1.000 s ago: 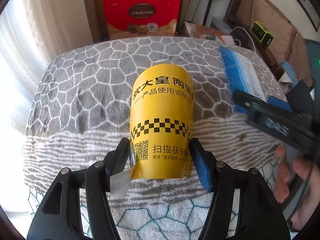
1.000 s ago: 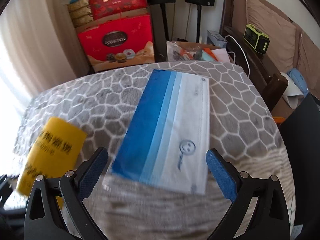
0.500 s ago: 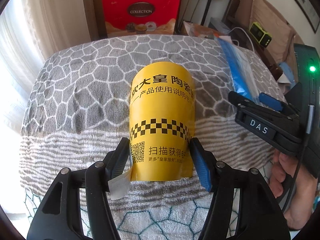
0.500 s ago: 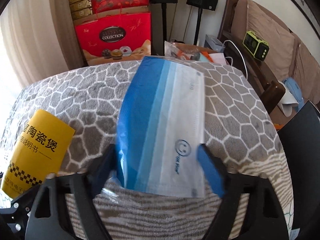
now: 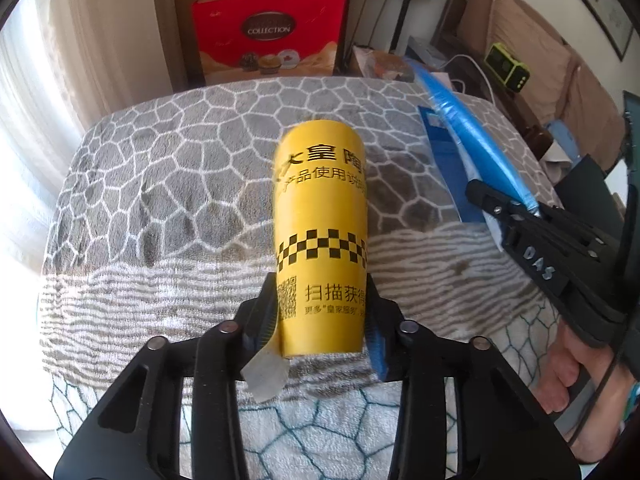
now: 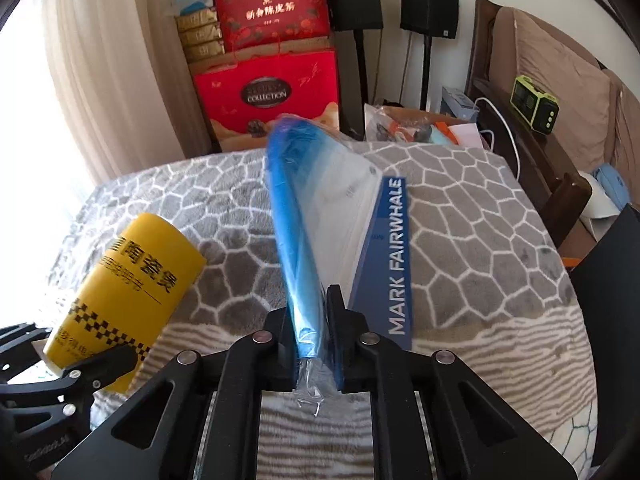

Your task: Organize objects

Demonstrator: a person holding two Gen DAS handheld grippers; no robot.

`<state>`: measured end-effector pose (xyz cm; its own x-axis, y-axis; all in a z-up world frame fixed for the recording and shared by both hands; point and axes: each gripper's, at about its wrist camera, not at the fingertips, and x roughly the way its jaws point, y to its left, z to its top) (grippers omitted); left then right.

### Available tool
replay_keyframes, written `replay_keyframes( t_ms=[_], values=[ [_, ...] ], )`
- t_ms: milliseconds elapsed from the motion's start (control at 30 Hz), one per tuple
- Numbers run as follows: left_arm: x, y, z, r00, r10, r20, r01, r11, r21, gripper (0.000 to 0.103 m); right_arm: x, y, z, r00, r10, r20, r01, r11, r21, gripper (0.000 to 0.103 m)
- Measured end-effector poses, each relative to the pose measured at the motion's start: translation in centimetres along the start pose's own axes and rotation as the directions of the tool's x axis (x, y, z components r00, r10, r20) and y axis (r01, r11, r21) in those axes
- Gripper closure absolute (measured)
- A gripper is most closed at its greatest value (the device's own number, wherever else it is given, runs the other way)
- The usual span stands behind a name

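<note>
As both jaws are closing, two objects are being gripped.
Yellow booklet (image 5: 322, 236) is being pinched by the left gripper (image 5: 322, 320); mask packet (image 6: 316, 216), at its 2 o'clock, by the right gripper (image 6: 310, 332).

Red gift box (image 5: 269, 36) (speakers (image 6: 429, 2) perhaps).

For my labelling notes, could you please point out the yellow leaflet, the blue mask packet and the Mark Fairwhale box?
yellow leaflet (image 5: 320, 216): left wrist view, middle of its printed face.
blue mask packet (image 6: 298, 240): right wrist view, its folded blue edge.
Mark Fairwhale box (image 6: 396, 256): right wrist view, the lettered blue side.
</note>
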<state>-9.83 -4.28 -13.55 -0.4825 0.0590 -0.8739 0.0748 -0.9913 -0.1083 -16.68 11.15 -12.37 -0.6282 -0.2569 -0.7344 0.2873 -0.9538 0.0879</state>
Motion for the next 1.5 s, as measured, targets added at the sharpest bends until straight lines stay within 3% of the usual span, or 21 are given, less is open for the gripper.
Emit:
replay_keyframes(
  t_ms=[67, 200, 567, 867, 1100, 1167, 1233, 1300, 1367, 1467, 1500],
  values=[
    [-0.4, -0.2, 0.1, 1.000, 0.001, 0.009, -0.001, 1.000, 0.004, 0.070, -0.8, -0.5, 0.2, 1.000, 0.013, 0.016, -0.014, 1.000, 0.010, 0.094],
    [-1.3, -0.6, 0.3, 1.000, 0.007, 0.029, -0.007, 1.000, 0.009, 0.070, -3.0, -1.3, 0.5, 0.992, 0.112, 0.049, -0.115, 0.992, 0.058, 0.094],
    [-5.1, -1.6, 1.3, 0.993, 0.030, 0.114, -0.032, 0.999, 0.020, 0.070, -10.7, -1.7, 2.1, 0.963, 0.167, 0.210, -0.179, 0.983, 0.039, 0.094],
    [-8.4, -2.3, 1.8, 0.982, 0.052, 0.182, -0.059, 0.998, 0.034, 0.075, -13.7, -5.1, 1.5, 0.949, 0.162, 0.271, -0.195, 0.976, 0.100, 0.094],
    [-7.9, -2.4, 1.5, 0.986, 0.065, 0.150, -0.072, 0.997, 0.039, 0.075, -13.3, -7.3, -0.1, 0.958, 0.145, 0.246, -0.180, 0.976, 0.126, 0.094],
    [-7.2, -2.0, 1.2, 0.992, 0.055, 0.112, -0.059, 0.998, 0.030, 0.075, -12.0, -7.0, -0.8, 0.972, 0.165, 0.170, -0.182, 0.979, 0.092, 0.094],
    [-6.2, -1.8, 1.0, 0.997, 0.045, 0.062, -0.047, 0.998, 0.031, 0.068, -10.0, -6.2, -1.7, 0.982, 0.180, 0.059, -0.183, 0.982, 0.043, 0.093],
    [-5.2, -1.7, 0.9, 0.997, 0.067, 0.027, -0.068, 0.997, 0.034, 0.040, -8.6, -5.2, -2.7, 0.989, 0.145, -0.010, -0.145, 0.989, -0.005, 0.091],
    [-4.6, -1.6, 0.8, 0.995, 0.095, 0.027, -0.096, 0.995, 0.032, 0.031, -7.7, -4.3, -3.6, 0.986, 0.154, -0.065, -0.158, 0.986, -0.046, 0.086],
    [-3.9, -1.1, 0.9, 0.994, 0.112, 0.011, -0.112, 0.993, 0.022, 0.019, -7.1, -3.7, -4.5, 0.969, 0.216, -0.121, -0.225, 0.972, -0.065, 0.060],
    [-3.6, -1.1, 0.9, 0.994, 0.110, 0.001, -0.110, 0.994, 0.028, 0.014, -6.9, -3.7, -4.8, 0.962, 0.238, -0.132, -0.248, 0.967, -0.061, 0.046]
  ],
)
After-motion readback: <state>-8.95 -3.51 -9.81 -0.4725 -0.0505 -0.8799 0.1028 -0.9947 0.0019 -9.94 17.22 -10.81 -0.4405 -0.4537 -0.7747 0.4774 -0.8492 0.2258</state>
